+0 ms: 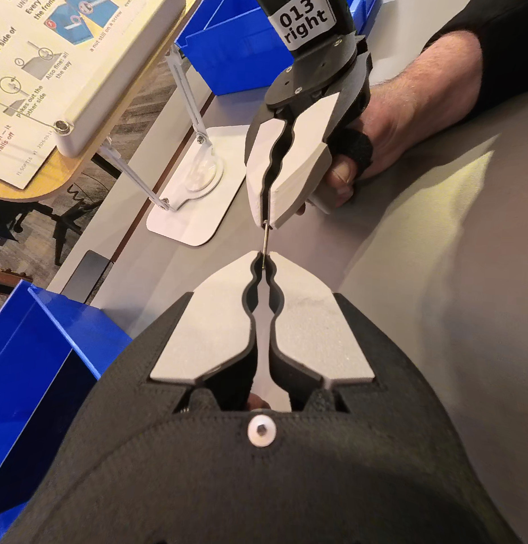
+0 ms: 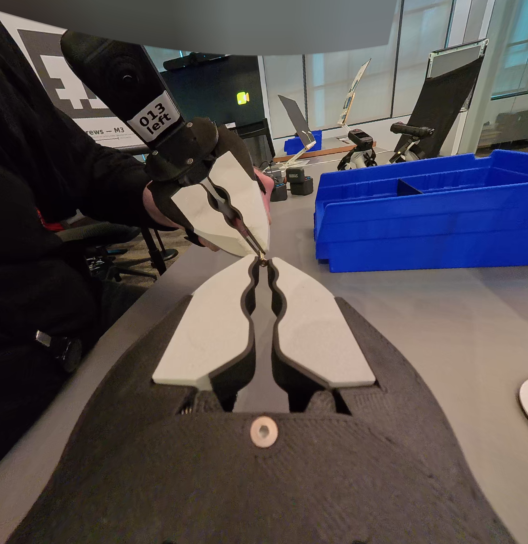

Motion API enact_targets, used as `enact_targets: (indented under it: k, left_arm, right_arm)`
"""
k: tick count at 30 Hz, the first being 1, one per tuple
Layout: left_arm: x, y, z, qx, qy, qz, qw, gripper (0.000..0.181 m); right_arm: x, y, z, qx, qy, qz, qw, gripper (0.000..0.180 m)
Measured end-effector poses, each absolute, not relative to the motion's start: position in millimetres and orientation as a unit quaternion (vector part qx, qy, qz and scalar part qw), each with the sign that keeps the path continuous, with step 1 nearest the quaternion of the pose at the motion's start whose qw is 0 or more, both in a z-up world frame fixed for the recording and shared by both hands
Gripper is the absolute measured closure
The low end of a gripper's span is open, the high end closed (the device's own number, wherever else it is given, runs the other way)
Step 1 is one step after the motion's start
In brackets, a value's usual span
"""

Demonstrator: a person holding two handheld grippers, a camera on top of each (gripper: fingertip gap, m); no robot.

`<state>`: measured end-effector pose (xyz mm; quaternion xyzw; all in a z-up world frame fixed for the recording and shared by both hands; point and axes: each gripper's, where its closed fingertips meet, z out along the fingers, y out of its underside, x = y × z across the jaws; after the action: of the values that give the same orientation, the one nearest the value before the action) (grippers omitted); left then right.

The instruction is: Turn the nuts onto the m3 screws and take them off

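A blue bin sits beyond and to the side of the right gripper, nearly closed on a small nut. Tip to tip with it, the left gripper pinches the screw. Threading looks under way; removal remains.
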<state>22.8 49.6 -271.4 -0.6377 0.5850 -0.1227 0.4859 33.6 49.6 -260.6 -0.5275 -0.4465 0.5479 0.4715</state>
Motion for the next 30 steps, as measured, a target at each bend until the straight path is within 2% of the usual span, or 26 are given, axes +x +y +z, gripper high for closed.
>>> enact_targets:
  k: [22,30]
  left_arm:
    - [23.7,49.4,-272.2,-0.638,0.584,-0.131,0.485,0.180]
    - [25.2,52.8,-267.7,-0.614,0.599,-0.075,0.508,0.180]
  right_arm:
    - [33.5,49.4,-261.1,-0.524,-0.451,0.545,0.474,0.175]
    - [34.9,52.4,-258.2,-0.526,-0.430,0.566,0.467,0.175]
